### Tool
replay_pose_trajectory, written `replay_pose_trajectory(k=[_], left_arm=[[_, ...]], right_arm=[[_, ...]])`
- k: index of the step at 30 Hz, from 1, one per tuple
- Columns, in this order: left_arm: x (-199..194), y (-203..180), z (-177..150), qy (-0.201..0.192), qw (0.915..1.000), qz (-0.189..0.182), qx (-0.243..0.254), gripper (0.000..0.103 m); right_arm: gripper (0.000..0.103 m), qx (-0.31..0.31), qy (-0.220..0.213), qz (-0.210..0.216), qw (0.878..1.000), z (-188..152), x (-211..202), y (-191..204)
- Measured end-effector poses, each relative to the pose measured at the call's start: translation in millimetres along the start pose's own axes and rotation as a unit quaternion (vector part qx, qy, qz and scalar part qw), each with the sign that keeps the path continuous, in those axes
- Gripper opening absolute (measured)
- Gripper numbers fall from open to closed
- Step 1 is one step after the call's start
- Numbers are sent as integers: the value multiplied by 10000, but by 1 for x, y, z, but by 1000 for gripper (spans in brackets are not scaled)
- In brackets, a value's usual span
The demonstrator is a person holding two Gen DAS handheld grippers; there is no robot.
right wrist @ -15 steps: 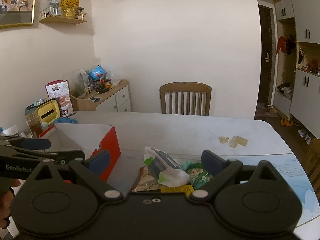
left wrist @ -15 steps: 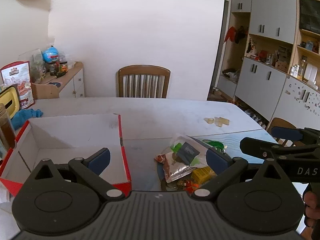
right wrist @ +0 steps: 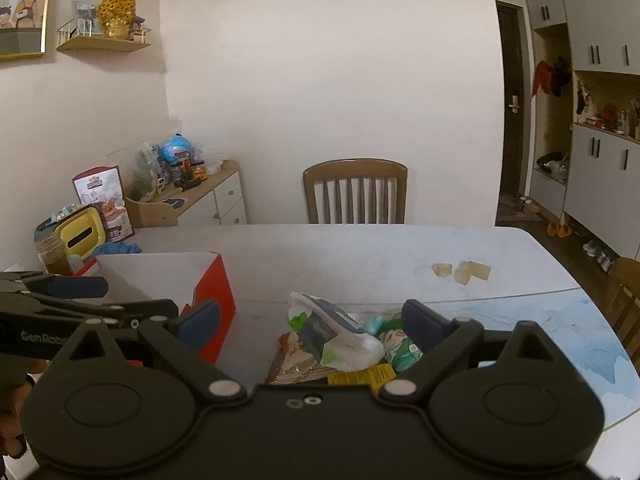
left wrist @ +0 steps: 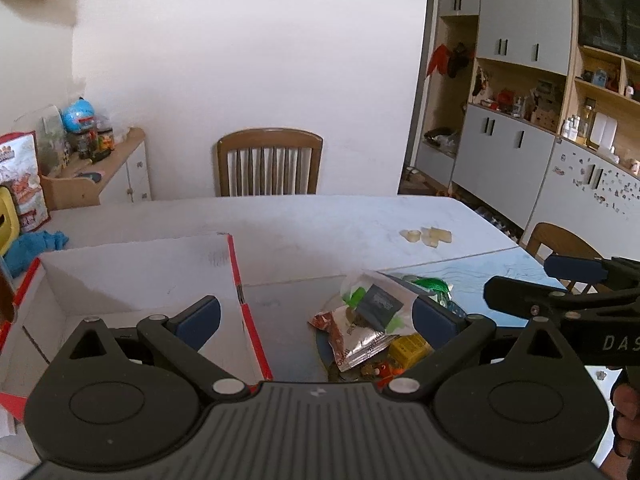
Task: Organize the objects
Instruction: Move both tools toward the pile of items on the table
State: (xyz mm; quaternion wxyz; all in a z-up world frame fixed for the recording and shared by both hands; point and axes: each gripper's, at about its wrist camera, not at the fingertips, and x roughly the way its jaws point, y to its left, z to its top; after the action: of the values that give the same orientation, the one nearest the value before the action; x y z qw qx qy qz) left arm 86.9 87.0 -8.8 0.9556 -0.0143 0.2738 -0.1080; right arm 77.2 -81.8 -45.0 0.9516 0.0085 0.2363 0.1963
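Observation:
A heap of snack packets [left wrist: 370, 326] [right wrist: 340, 344] lies on the table in front of me: a white and green pouch, a silver and red sachet, a yellow box, green wrappers. Left of it stands a red cardboard box [left wrist: 240, 280] [right wrist: 212, 292] with a white inside that looks empty. My left gripper [left wrist: 316, 316] hovers open above the box's right wall and the heap's left side, nothing between its fingers. My right gripper [right wrist: 310, 320] hangs open just over the heap, touching nothing. Each gripper shows at the edge of the other's view.
Small pale blocks [left wrist: 426, 236] [right wrist: 464, 270] sit on the table [left wrist: 320, 220] further back right. A wooden chair [left wrist: 270, 162] stands at the far side, another chair [left wrist: 560, 242] at the right. A blue cloth [left wrist: 36, 242], jar and yellow holder crowd the left edge.
Both views are almost the same as half a second ago; the grippers hold their places with jaws wide.

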Motion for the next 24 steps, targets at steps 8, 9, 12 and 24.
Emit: replay_pose_trajectory(k=[8, 9, 12, 24], left_arm=[[30, -8, 2, 306, 9994, -179, -35, 103], [34, -11, 4, 328, 9993, -198, -8, 103], [46, -21, 10, 373, 9991, -188, 19, 103], [128, -49, 49, 1192, 9906, -89, -672, 103]], right_arm=[[97, 24, 493, -264, 9984, -19, 15, -26], [96, 22, 559, -274, 9981, -22, 17, -30], [96, 18, 685, -303, 9972, -30, 23, -43], [88, -250, 886, -184, 9956, -30, 59, -92]])
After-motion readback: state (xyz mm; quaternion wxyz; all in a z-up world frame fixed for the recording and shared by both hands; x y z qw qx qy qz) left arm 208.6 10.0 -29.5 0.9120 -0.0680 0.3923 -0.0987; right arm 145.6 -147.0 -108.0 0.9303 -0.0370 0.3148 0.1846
